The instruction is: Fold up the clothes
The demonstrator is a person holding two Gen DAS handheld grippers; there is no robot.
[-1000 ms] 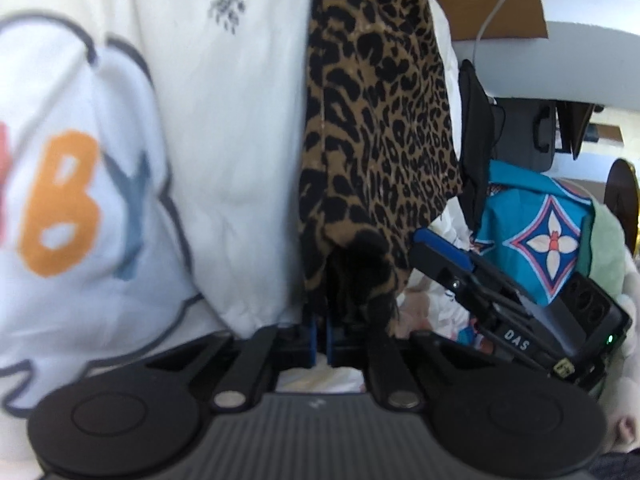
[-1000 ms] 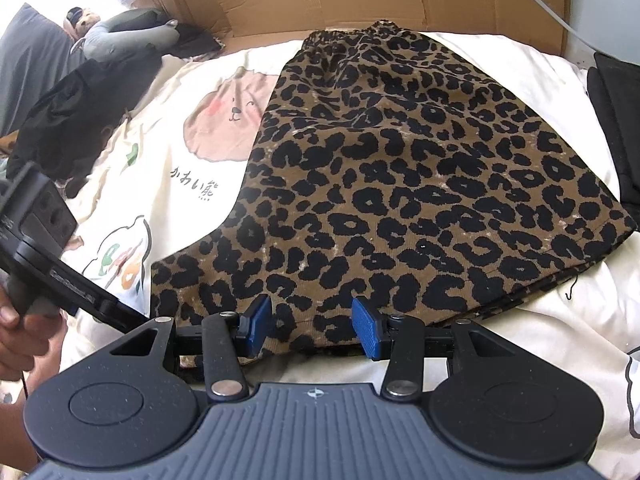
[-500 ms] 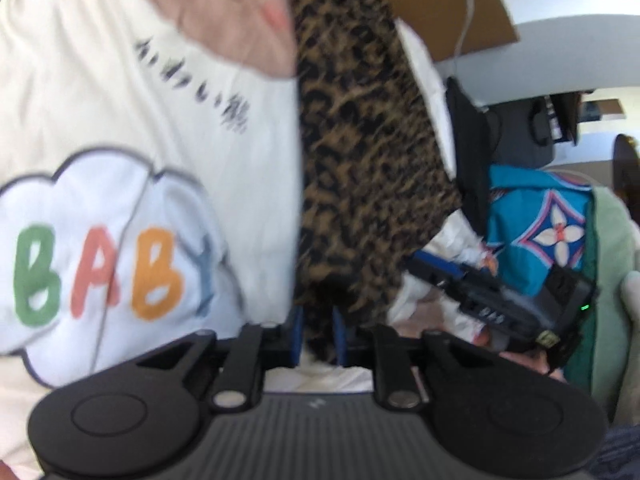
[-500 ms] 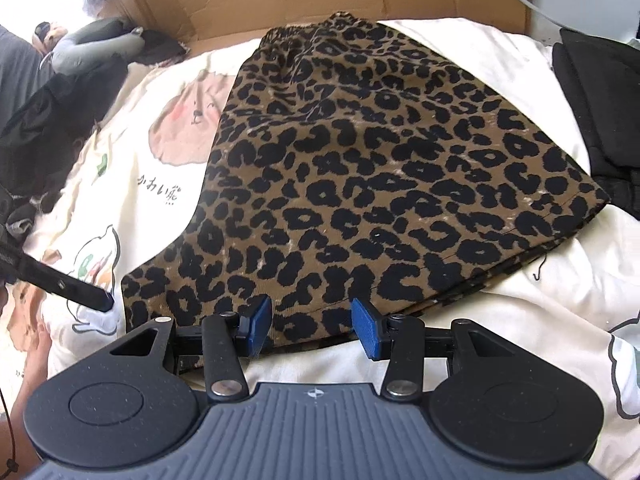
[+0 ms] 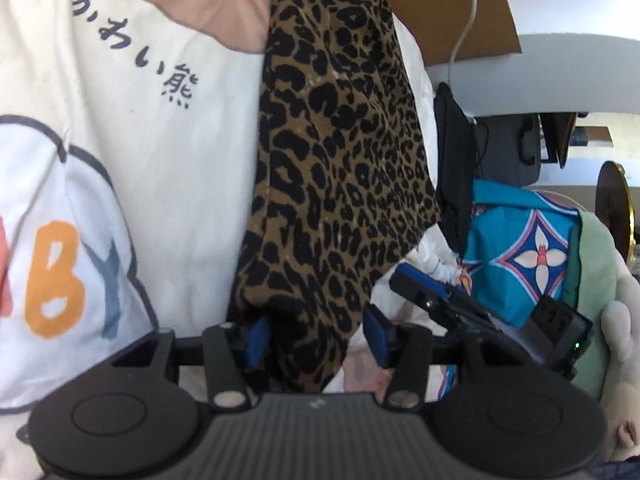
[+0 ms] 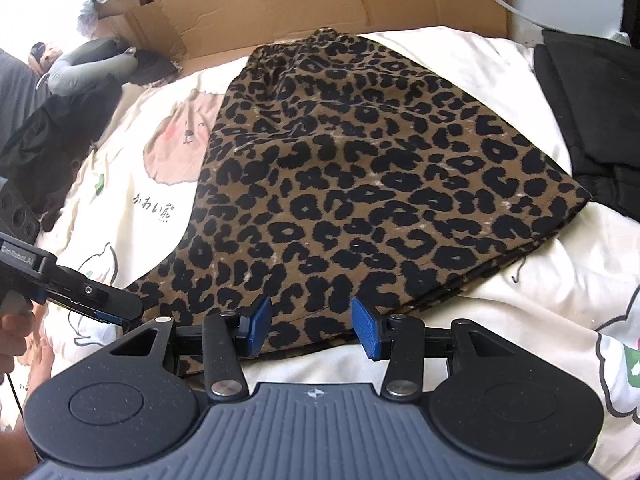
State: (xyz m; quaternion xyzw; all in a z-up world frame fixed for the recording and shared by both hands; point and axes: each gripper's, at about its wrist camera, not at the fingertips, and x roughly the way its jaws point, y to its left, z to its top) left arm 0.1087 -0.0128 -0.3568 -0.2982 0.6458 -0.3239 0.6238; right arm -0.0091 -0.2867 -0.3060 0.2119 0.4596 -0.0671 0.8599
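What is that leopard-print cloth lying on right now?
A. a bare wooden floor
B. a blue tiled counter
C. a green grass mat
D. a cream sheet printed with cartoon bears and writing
D: the leopard-print cloth is spread flat on a cream sheet that carries a brown cartoon bear and dark handwritten characters beside the cloth's edge.
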